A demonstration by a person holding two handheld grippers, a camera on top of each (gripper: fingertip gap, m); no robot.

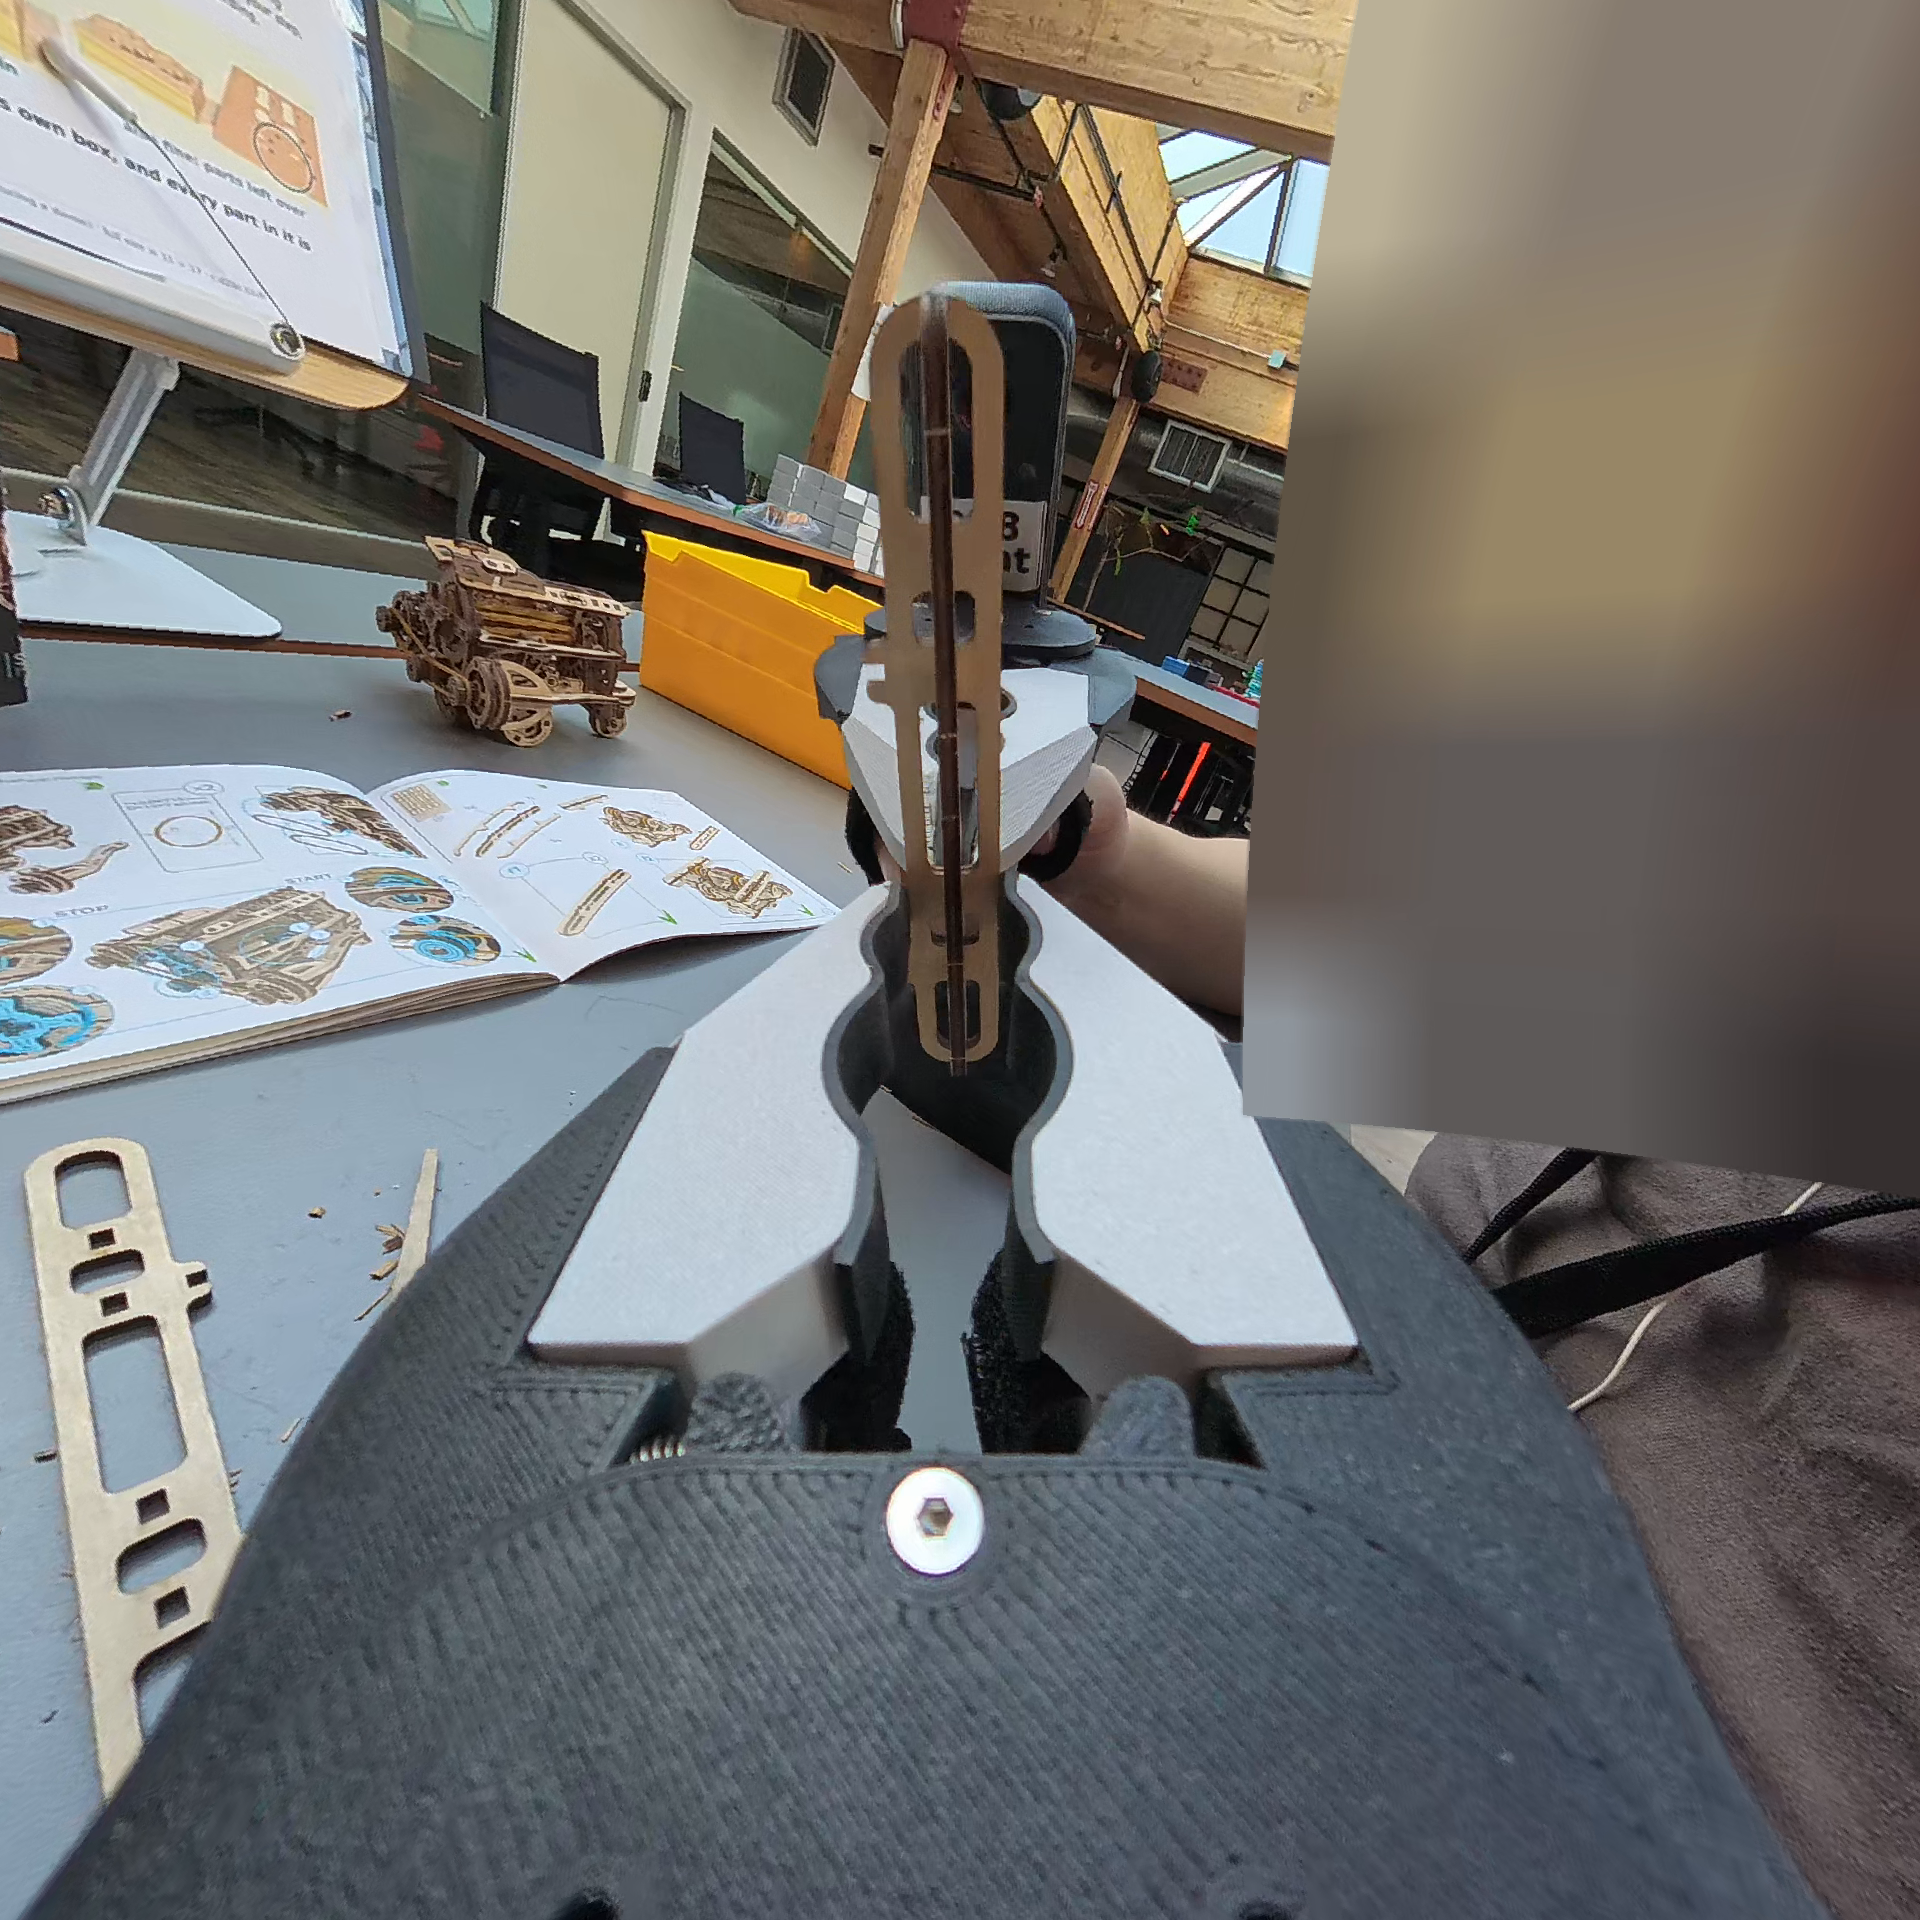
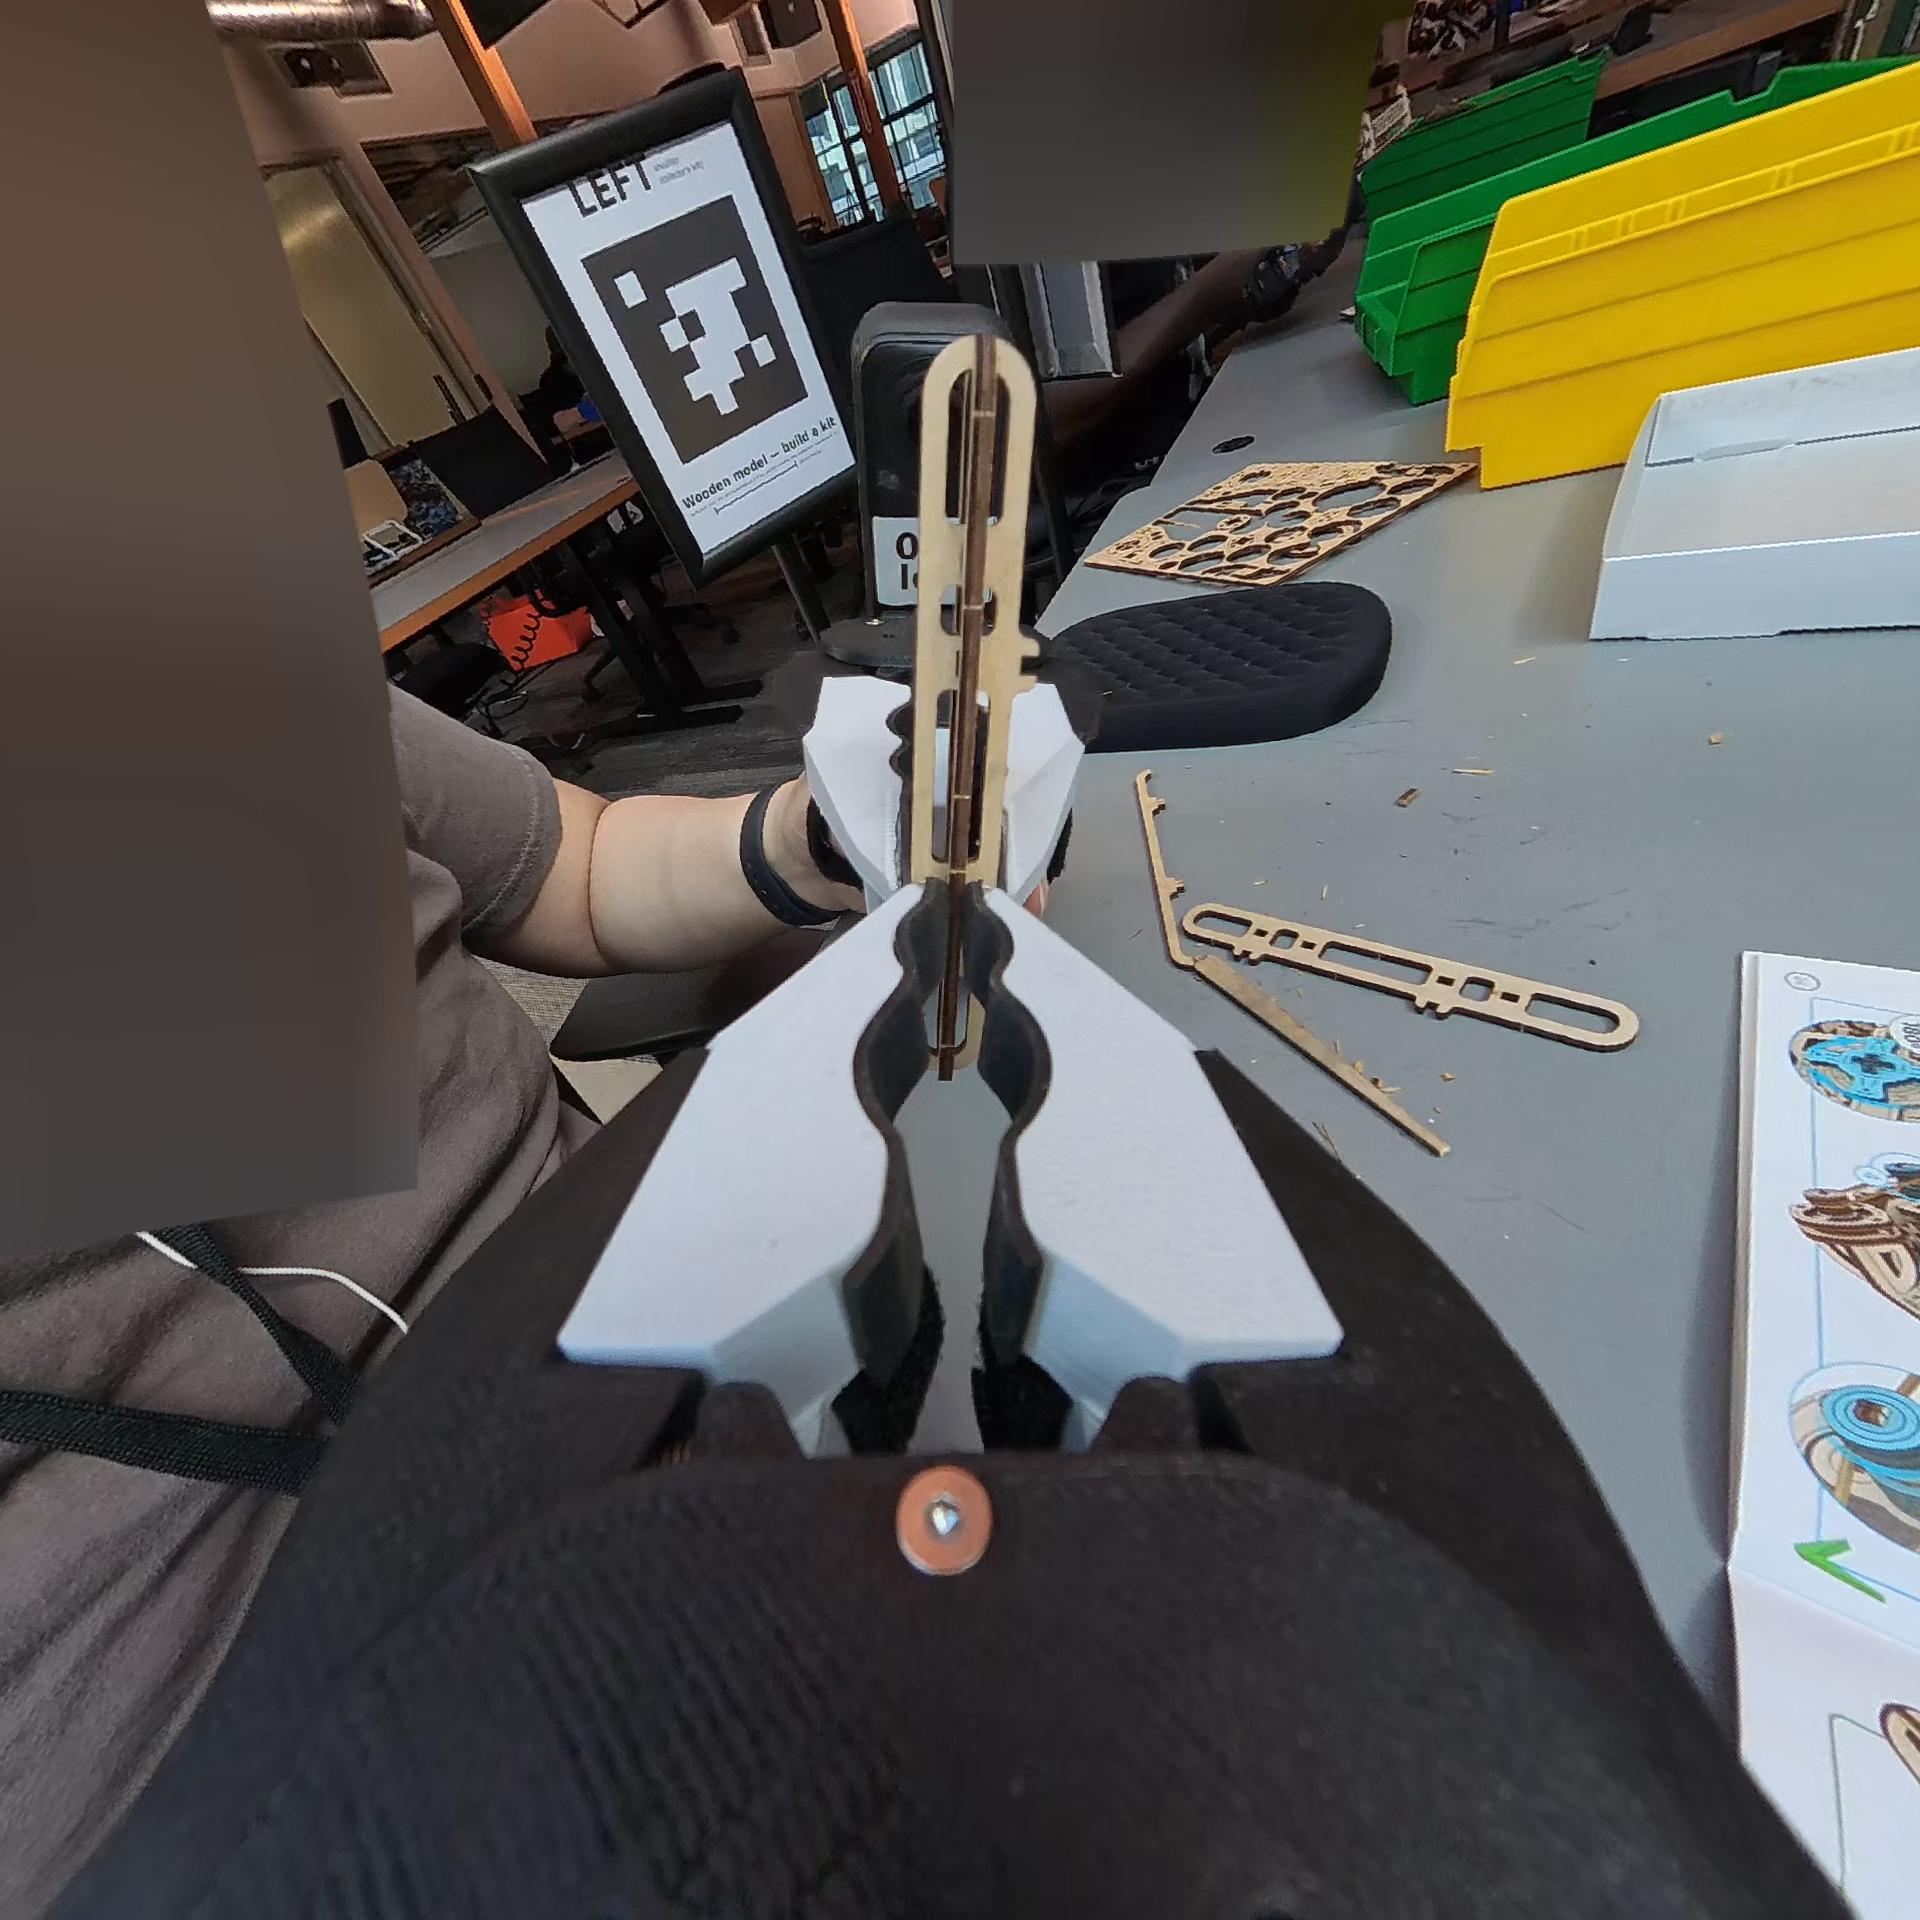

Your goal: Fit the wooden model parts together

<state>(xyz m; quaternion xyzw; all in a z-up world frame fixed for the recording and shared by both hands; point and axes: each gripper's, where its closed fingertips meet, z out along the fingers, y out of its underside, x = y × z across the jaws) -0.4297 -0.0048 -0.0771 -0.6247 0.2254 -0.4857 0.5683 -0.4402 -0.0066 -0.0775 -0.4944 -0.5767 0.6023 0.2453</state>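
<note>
Two flat slotted wooden bars [image 1: 940, 468] stand upright, pressed face to face and seen nearly edge-on; they also show in the right wrist view [image 2: 977, 499]. My left gripper [image 1: 951, 904] is shut on their lower part. My right gripper [image 2: 951, 904] faces it from the other side and is shut on the same bars. Each gripper shows beyond the bars in the other's view: the right [image 1: 961, 821], the left [image 2: 940, 831]. The bars are held in the air near the table's front edge, in front of the person.
On the grey table [image 2: 1558, 790] lie a loose slotted bar [image 2: 1403, 977], thin wooden strips [image 2: 1320, 1049], a punched sheet [image 2: 1278, 520], a black pad [image 2: 1216, 665], a white box [image 2: 1766, 520], yellow bins [image 2: 1714, 260], an open booklet [image 1: 312, 914] and a finished wooden model [image 1: 509, 644]. My two grippers' fingertips are within a few centimetres of each other.
</note>
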